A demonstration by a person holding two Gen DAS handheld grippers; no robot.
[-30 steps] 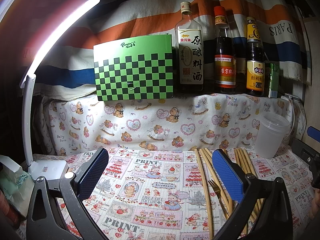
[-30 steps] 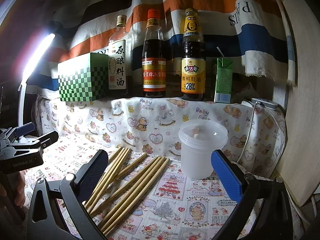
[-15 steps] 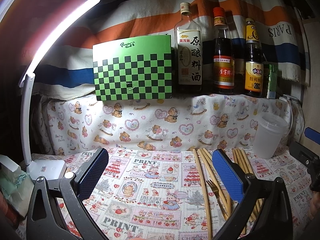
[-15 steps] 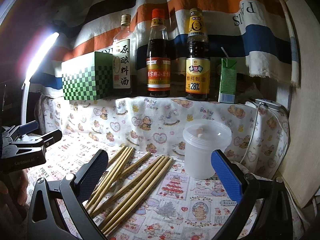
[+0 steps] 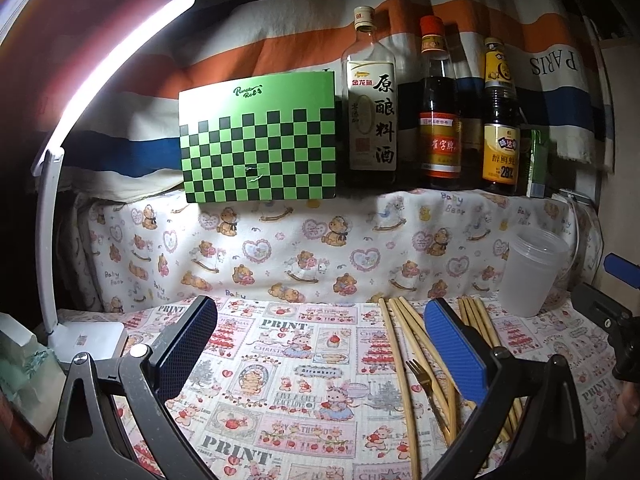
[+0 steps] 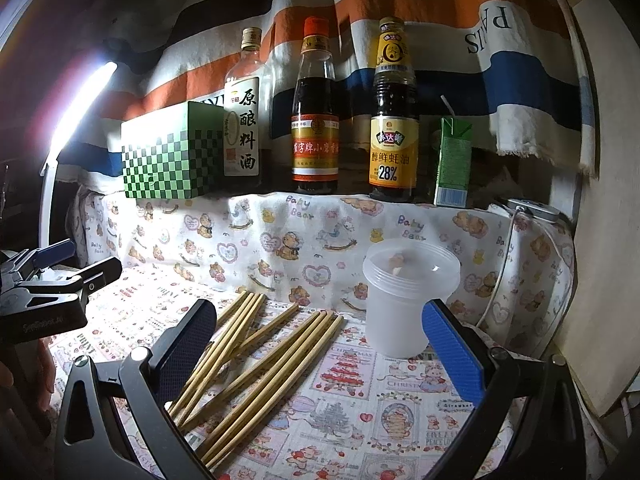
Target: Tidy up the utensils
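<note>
Several wooden chopsticks lie loose on the printed cloth; they also show in the left wrist view with a small gold fork among them. A translucent plastic cup stands upright right of them, also seen in the left wrist view. My left gripper is open and empty, above the cloth left of the chopsticks. My right gripper is open and empty, above the chopsticks, its right finger near the cup.
A shelf behind holds a green checkered box, three sauce bottles and a green carton. A white desk lamp stands at left. A wooden panel bounds the right side.
Both grippers have drifted slightly; the right wrist view has shifted so the cup and bottles sit further right and lower. Nothing was grasped.
</note>
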